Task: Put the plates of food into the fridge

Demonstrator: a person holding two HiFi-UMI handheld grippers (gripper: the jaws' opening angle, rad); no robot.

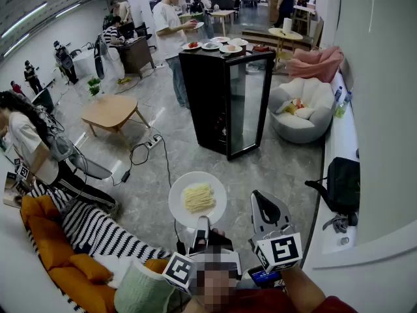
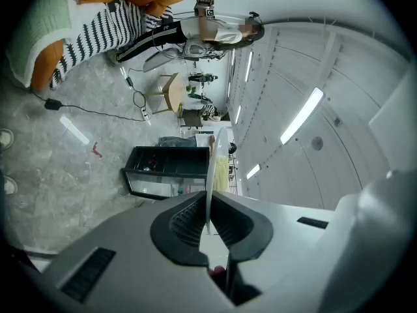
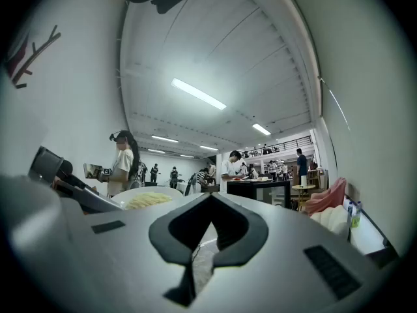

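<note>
White plate [image 1: 178, 206], yellow noodles, level, well short of black fridge [image 1: 203, 100].

Head view steeply downward, claw views level behind jaws, all sharing fridge [image 1: 228, 103]

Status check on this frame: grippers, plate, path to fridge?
Left gripper shut on noodle plate rim. Right gripper shut, empty. Fridge ahead across floor, not yet reached. Cable lies on floor between.

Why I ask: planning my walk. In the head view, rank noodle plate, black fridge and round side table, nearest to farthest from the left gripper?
1. Noodle plate: in its jaws.
2. Black fridge: mid-room, ahead.
3. Round side table: far back, right.
</note>
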